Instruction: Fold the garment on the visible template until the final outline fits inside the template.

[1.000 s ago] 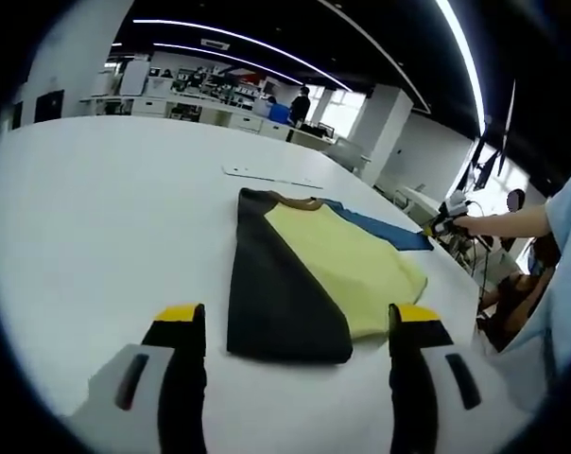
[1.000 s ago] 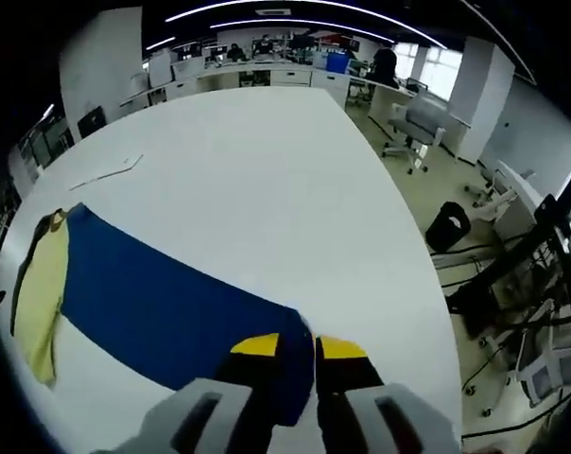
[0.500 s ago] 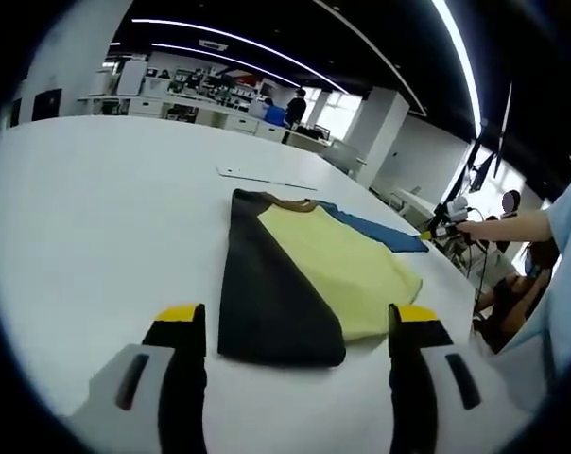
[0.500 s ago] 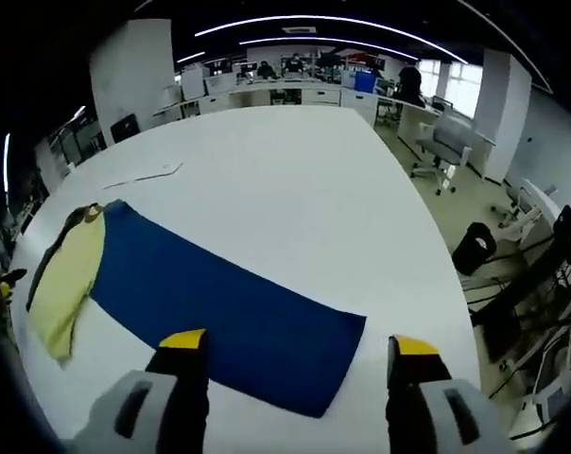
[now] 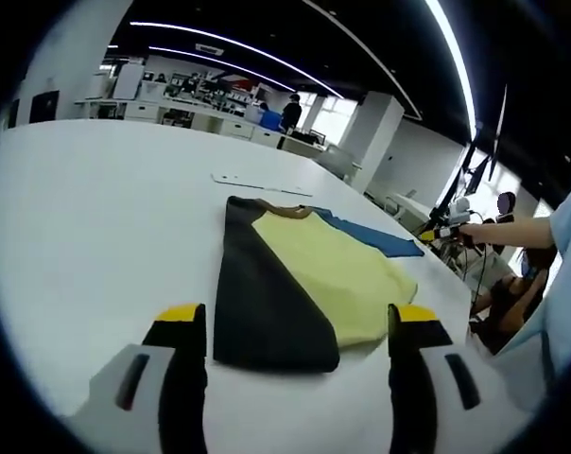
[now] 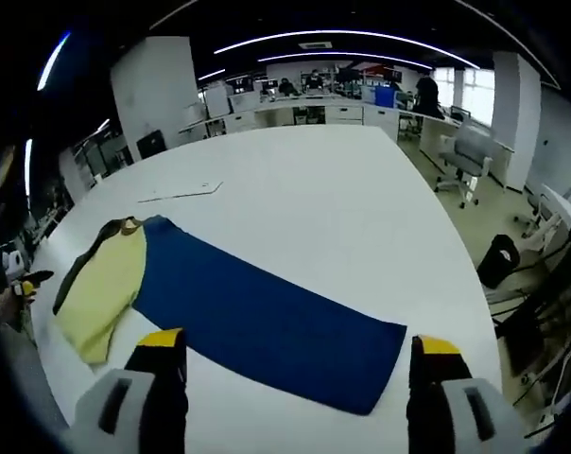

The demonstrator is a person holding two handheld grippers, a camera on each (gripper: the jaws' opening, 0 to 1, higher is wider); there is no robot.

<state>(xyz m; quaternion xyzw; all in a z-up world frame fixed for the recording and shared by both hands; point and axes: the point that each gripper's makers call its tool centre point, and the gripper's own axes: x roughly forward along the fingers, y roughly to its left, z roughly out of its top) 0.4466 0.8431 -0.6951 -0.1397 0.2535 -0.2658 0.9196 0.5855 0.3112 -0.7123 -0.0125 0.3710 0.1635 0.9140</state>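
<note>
A garment with a black panel on the left and a yellow panel on the right lies flat on the white table, just beyond my left gripper. That gripper is open and holds nothing. From under the garment's far side a long blue cloth runs off to the right. In the right gripper view the blue cloth lies spread flat, with the garment at its left end. My right gripper is open over the cloth's near edge. A person's hand holds the right gripper past the cloth's end.
A thin white strip lies on the table beyond the garment. The table's right edge drops to a floor with a black bin and office chairs. Desks and people stand far behind.
My right gripper has opened, let go of the blue cloth's corner and drawn back from it; the cloth now lies flat. The left gripper view has crept slightly closer to the garment.
</note>
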